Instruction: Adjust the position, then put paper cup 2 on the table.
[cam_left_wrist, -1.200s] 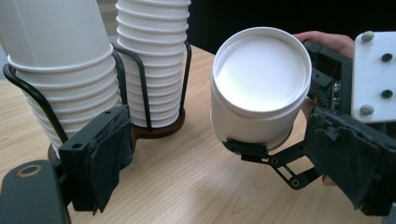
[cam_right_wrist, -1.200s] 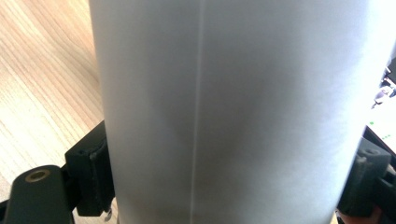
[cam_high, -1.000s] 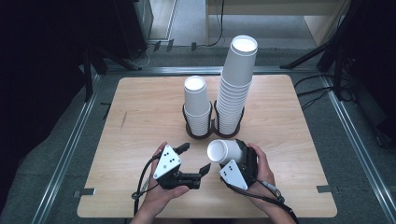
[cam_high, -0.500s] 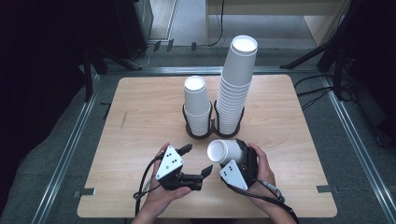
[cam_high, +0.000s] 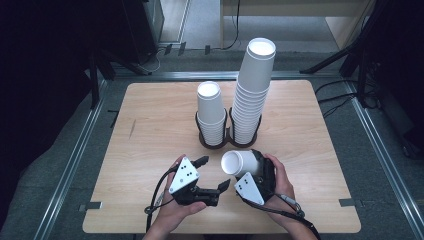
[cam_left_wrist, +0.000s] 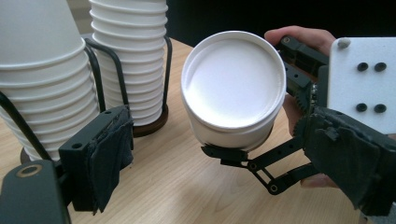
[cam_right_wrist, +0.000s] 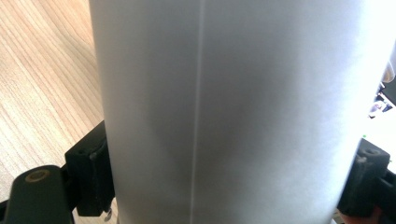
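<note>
Dark floor with metal rails surrounds the wooden table (cam_high: 150, 125), which is pale and bare near its edges. At the left, close to the person, the left gripper (cam_high: 215, 173) lies low over the wood with its jaws standing apart and nothing between them; in the left gripper view its two padded jaws frame the cup from both sides without touching it. Just to the right of it, the right gripper (cam_high: 239, 165) holds a white paper cup (cam_high: 239, 162) on its side, the bottom turned toward the left gripper; its jaws press on the wall of the cup, as the right gripper view shows. It looks like more than one cup nested, but I cannot tell for sure.

Beyond both grippers, in the middle of the table, stands a black wire holder (cam_high: 200, 131) with two rings. Its left ring, beyond the left gripper, keeps a short stack of cups (cam_high: 210, 112) upside down. Its right ring, beyond the right gripper, keeps a tall stack of cups (cam_high: 252, 90), also upside down.
</note>
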